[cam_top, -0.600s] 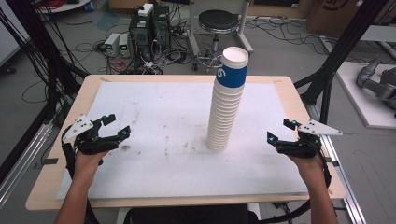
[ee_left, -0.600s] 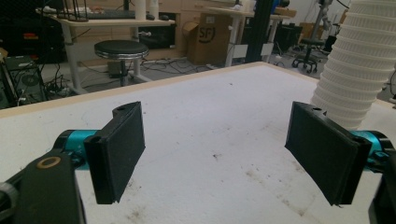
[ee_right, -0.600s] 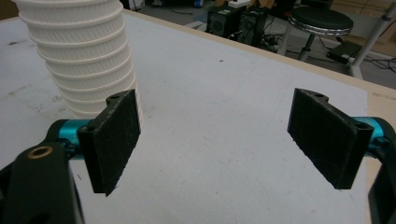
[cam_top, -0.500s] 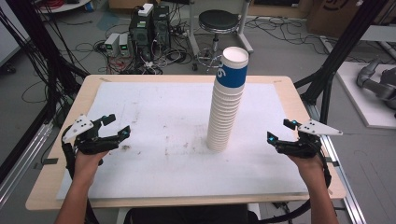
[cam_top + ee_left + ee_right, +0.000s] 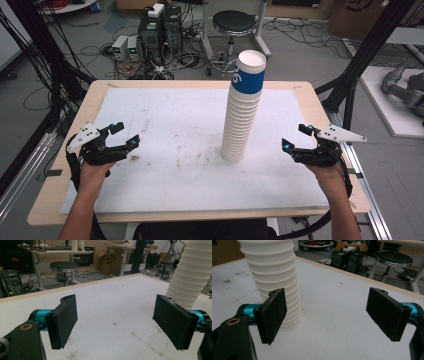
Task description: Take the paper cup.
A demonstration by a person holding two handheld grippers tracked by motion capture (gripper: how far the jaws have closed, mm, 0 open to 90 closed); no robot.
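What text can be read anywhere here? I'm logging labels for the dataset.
"SF": on the cardboard box behind the table, left claw view.
"6" or "9", partly hidden: white figure on the top cup's blue band, high view.
Lettering on the box at the high view's top right: too cut off to read.

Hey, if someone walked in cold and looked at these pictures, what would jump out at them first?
First, the tall stack of white paper cups, topped by a blue-banded one, standing right of the middle of the white-covered table. Next, the two hand-held tools flanking it: the left gripper near the left edge and the right gripper near the right, both open with nothing between the jaws. Behind the table sits a black stool among cables.
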